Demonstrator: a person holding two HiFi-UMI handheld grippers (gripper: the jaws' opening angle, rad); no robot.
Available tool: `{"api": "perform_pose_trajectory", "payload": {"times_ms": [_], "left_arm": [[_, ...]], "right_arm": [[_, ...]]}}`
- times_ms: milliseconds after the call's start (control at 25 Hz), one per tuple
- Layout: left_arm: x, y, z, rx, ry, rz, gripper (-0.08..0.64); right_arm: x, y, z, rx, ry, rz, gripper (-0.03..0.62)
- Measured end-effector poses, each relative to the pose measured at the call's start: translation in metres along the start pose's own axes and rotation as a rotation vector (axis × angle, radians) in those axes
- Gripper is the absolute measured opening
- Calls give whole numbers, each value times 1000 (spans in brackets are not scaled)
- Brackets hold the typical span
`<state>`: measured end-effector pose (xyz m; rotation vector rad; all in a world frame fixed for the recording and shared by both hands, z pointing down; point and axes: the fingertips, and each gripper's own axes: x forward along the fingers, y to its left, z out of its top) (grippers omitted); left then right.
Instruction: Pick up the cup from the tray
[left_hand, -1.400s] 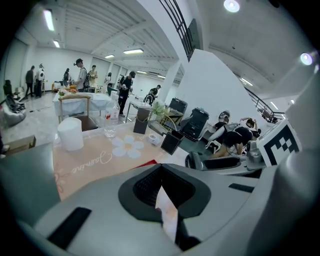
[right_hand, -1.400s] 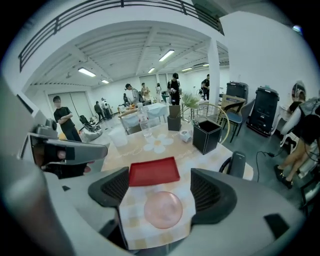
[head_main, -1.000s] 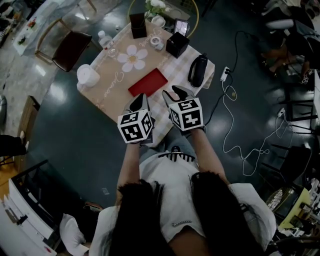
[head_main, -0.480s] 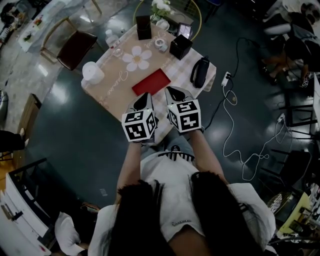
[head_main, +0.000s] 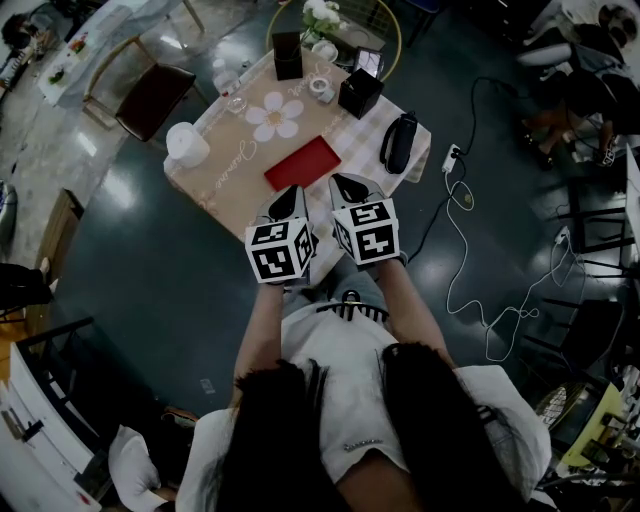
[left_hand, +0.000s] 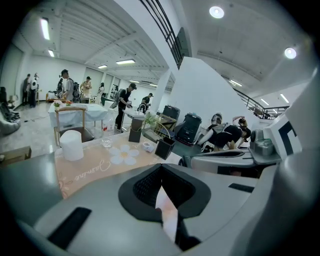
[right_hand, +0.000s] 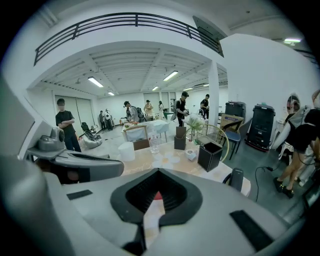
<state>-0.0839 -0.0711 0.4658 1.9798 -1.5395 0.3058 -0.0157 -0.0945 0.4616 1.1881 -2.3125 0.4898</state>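
A flat red tray (head_main: 301, 163) lies bare on the near half of the clothed table (head_main: 225, 175). A small white cup (head_main: 320, 87) (left_hand: 147, 146) (right_hand: 191, 154) stands farther back on the cloth, apart from the tray, beside a black box (head_main: 359, 93). A clear glass (head_main: 236, 102) stands at the far left. My left gripper (head_main: 291, 192) (left_hand: 161, 192) and right gripper (head_main: 341, 181) (right_hand: 152, 202) hover side by side over the table's near edge, just short of the tray. Both are shut and hold nothing. A sliver of the tray shows past the right jaws.
On the table are a white cylinder (head_main: 186, 143), a flower-shaped mat (head_main: 275, 116), a second black box (head_main: 287, 54), a vase of flowers (head_main: 322, 16) and a black speaker (head_main: 398, 142). A chair (head_main: 150, 98) stands at the left. Cables (head_main: 462, 250) trail over the floor on the right. People stand farther back.
The head view has shifted a little, so the table sits slightly higher in it. Both grippers stay close together at the table's near edge.
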Motion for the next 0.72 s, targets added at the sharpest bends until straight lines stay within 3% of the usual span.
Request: {"api": "perform_pose_trajectory", "payload": {"times_ms": [720], "left_arm": [[-3, 6, -7, 0, 2, 10, 5]], "right_arm": [[-2, 0, -9, -12, 8, -10, 6]]}}
